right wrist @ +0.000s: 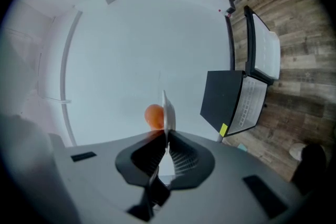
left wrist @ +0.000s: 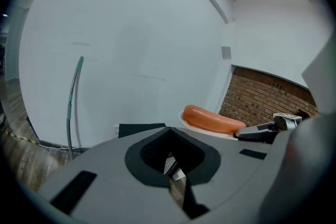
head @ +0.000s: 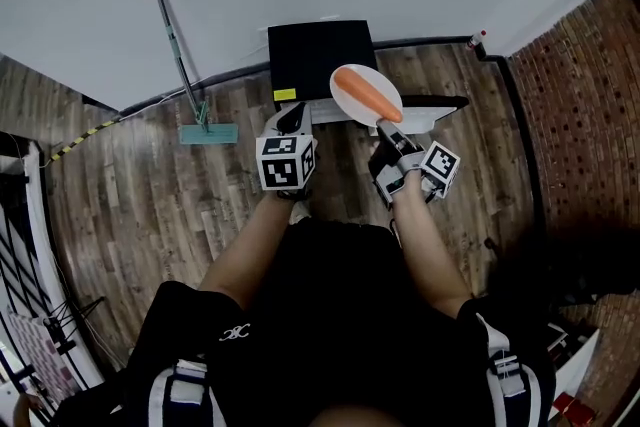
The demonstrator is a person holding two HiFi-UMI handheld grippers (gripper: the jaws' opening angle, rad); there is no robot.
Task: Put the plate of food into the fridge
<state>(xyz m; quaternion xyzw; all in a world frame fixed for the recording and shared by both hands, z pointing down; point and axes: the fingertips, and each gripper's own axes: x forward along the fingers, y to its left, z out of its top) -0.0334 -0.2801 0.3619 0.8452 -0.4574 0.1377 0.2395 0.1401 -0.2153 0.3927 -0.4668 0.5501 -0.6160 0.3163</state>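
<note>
- Firmly shut, the right gripper (head: 386, 131) pinched the rim of the white plate (head: 377, 78), held up just in front of the fridge (head: 318, 55).
- Orange sausage (head: 367, 95) lay across the plate.
- Left gripper (head: 291, 121) had its jaws together, empty, just left of the plate.
- Black fridge stood against the wall, its door (head: 437, 103) swung open to the right.
- Mop (head: 182, 65) leaned on the wall, well to the left.
- Brick wall (head: 585, 75) was on the right.

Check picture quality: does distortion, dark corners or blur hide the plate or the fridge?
Head view: even light, sharp, straight edges bowed by the lens; plate and fridge plain. Left gripper view: dark corners, near foreground soft, plate readable. Right gripper view: same dark corners, plate edge-on, fridge tilted but clear.
</note>
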